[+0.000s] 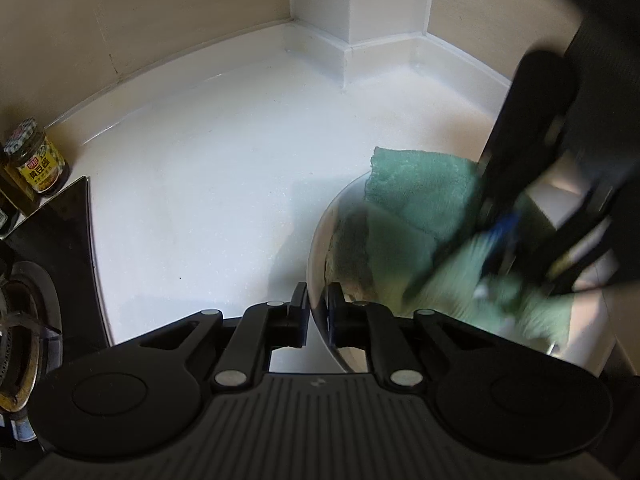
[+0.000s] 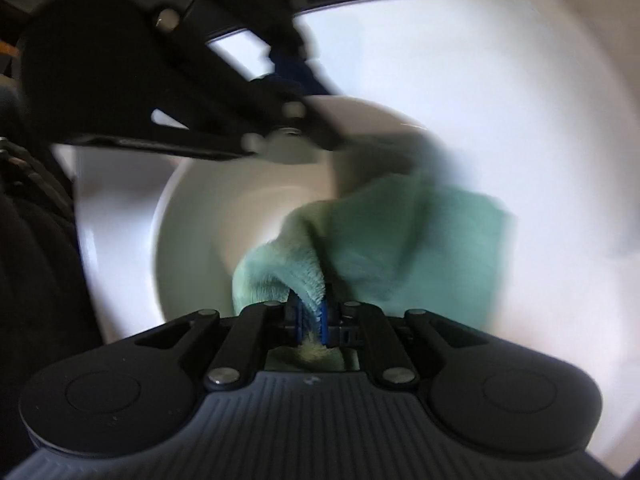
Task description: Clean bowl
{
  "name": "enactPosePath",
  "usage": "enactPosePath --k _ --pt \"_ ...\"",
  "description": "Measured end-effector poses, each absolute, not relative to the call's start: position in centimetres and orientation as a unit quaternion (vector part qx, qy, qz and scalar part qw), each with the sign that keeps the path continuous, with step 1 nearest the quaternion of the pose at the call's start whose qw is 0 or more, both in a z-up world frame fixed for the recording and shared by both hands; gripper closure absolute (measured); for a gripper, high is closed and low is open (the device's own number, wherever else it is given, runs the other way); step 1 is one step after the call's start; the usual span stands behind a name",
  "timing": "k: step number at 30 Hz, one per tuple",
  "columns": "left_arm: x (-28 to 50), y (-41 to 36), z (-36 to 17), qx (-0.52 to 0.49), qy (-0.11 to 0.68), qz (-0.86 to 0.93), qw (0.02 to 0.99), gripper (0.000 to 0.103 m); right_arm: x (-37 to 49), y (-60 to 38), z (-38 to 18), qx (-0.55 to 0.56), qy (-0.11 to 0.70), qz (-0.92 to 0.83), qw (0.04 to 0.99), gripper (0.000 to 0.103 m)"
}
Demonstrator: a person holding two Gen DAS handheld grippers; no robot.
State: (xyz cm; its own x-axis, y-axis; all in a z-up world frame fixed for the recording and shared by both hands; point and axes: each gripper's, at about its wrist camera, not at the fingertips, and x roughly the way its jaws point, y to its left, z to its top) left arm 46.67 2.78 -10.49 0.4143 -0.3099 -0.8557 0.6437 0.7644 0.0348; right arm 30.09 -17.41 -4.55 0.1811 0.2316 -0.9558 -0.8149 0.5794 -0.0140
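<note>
A shiny bowl (image 1: 320,236) stands tilted over the white counter, its rim pinched between the fingers of my left gripper (image 1: 317,316), which is shut on it. A green cloth (image 1: 416,196) lies inside the bowl and drapes over its far rim. My right gripper (image 1: 494,240) comes in from the right, blurred, pressing the cloth into the bowl. In the right wrist view the right gripper (image 2: 312,318) is shut on a fold of the green cloth (image 2: 400,240) inside the pale bowl (image 2: 208,220), and the left gripper (image 2: 288,76) holds the bowl's far rim.
A jar (image 1: 36,160) with a yellow label stands at the left by the black glass hob (image 1: 60,236), with a gas burner (image 1: 16,320) at the lower left. The white counter (image 1: 208,168) runs back to a wall corner and a white column (image 1: 360,4).
</note>
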Motion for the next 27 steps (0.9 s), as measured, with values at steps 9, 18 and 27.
enactPosePath --k 9,18,27 --pt "47.6 2.3 -10.4 0.204 0.459 -0.296 0.812 0.089 28.0 -28.9 2.3 -0.059 0.403 0.18 0.896 0.097" --pt "48.5 1.5 -10.5 0.218 0.462 -0.303 0.805 0.089 26.3 -30.8 -10.0 0.051 0.483 0.158 0.86 0.096" --pt "46.2 0.9 -10.6 0.224 0.468 -0.287 0.805 0.092 23.4 -27.0 -10.3 0.007 0.476 0.292 0.83 0.096"
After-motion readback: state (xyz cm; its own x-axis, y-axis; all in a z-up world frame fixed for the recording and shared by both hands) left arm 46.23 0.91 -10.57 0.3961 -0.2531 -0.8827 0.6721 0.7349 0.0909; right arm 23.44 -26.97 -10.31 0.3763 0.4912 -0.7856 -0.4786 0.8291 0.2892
